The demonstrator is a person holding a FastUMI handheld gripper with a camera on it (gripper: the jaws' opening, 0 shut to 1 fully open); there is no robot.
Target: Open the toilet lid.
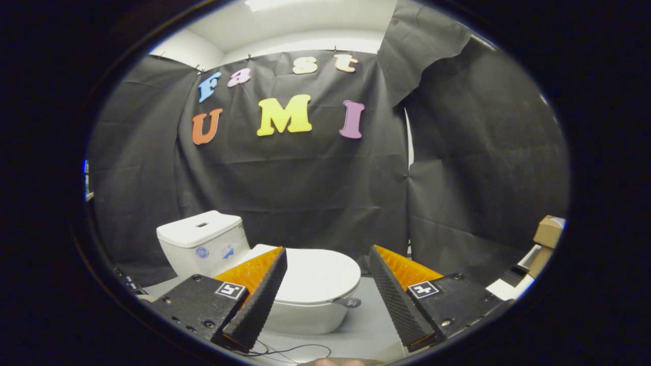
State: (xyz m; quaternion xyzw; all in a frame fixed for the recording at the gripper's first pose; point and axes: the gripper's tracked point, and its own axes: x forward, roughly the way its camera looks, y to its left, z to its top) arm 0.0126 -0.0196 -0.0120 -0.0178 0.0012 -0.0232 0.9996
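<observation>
A: Where is the toilet (285, 284) sitting?

B: On the pale grey floor (366, 325), against the black cloth wall (305, 188). It lies just beyond the fingers of the hand-held gripper (328, 300), with the bowl showing in the gap between them.

A: And the toilet lid (318, 277)?

B: Down flat over the bowl, so nothing inside can be seen. It is a smooth, rounded oval of glossy white, and a small grey tab (351, 303) sticks out from under its front rim on the right-hand finger's side.

A: What about the tank (201, 241)?

B: A boxy white cistern behind the lid, with rounded corners and a small slot-shaped button on its top. Two little round stickers sit on its front face; I cannot make out what they show.

A: What are the gripper's fingers doing?

B: They stand wide apart and hold nothing. Each is a wedge with a ribbed, textured inner face, and each mount carries a small square marker. The left finger overlaps the near edge of the lid in view, but I cannot tell whether it touches.

A: Anything else around?

B: A thin dark cable (295, 349) curls on the floor near the toilet's base, and some cardboard boxes (546, 234) sit well off to the right by the wall.
</observation>
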